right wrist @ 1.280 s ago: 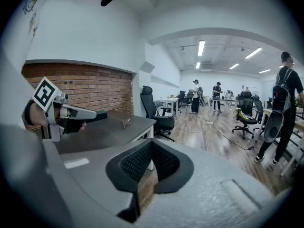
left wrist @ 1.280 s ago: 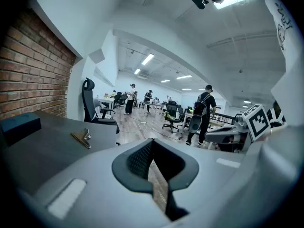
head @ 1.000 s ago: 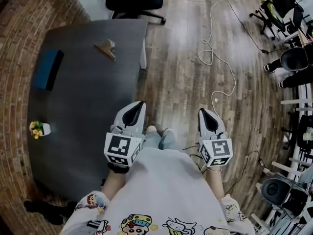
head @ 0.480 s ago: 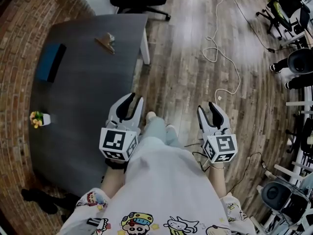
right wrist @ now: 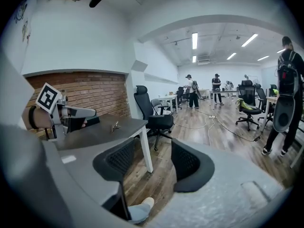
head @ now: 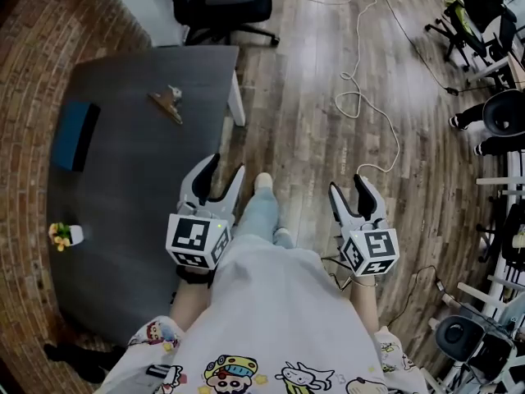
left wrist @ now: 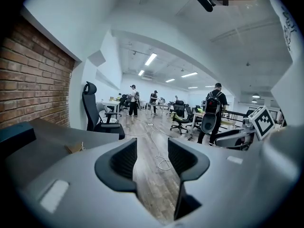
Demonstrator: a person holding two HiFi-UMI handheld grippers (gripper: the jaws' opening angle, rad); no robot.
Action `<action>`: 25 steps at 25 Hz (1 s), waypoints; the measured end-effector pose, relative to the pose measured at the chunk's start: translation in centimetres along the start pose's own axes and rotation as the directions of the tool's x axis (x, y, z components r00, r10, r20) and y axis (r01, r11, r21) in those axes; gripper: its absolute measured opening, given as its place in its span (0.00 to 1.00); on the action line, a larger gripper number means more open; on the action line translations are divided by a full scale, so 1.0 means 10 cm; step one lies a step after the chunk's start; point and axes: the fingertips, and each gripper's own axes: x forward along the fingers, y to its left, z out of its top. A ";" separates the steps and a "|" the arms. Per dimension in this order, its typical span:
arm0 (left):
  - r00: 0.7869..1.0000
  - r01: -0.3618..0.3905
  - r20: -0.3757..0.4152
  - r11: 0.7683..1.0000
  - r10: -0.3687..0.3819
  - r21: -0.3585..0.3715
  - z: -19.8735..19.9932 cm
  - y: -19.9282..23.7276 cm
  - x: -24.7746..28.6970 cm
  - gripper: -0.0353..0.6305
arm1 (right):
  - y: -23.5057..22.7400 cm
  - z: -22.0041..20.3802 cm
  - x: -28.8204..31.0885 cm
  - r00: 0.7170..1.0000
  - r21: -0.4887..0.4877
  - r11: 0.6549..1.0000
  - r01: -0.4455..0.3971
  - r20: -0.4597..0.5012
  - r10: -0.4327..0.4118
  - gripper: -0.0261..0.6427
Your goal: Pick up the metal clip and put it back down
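Note:
The metal clip (head: 168,103) lies on the far part of the dark grey table (head: 131,187), small and brownish with a shiny handle. It also shows in the right gripper view as the metal clip (right wrist: 115,126) and at the left in the left gripper view as the clip (left wrist: 75,147). My left gripper (head: 220,171) hovers over the table's right edge, well short of the clip; its jaws are opening with nothing between them. My right gripper (head: 350,188) hangs over the wooden floor, jaws opening and empty too.
A blue box (head: 74,135) and a small flower pot (head: 64,235) sit on the table's left side. A black office chair (head: 225,2) stands beyond the table. A white cable (head: 361,97) snakes over the floor. Several people stand far off in the room.
Both grippers' jaws went from shut to spread apart. The view shifted, so the table and clip sit a little lower and further left in the head view.

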 end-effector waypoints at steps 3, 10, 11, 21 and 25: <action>1.000 0.007 0.025 1.000 -0.007 0.000 0.22 0.21 0.32 0.37 | -0.14 0.22 0.30 1.000 0.007 1.000 0.006 0.019 -0.006 0.40; 0.998 0.002 0.066 1.000 -0.003 0.004 0.66 0.72 0.83 0.40 | -0.22 0.78 1.03 0.999 -0.017 1.000 -0.008 0.048 0.009 0.41; 0.998 -0.001 0.066 1.000 0.001 -0.001 0.67 0.78 0.88 0.41 | -0.22 0.82 1.11 0.999 -0.020 1.000 -0.013 0.044 0.014 0.42; 0.988 -0.125 0.074 0.988 0.132 -0.096 0.63 1.51 0.87 0.44 | 0.00 1.08 1.78 0.993 -0.070 0.991 -0.116 -0.024 0.114 0.46; 0.963 -0.243 0.072 0.955 0.258 -0.168 0.58 1.83 0.64 0.45 | 0.21 1.25 2.08 0.974 -0.116 0.968 -0.221 -0.070 0.214 0.47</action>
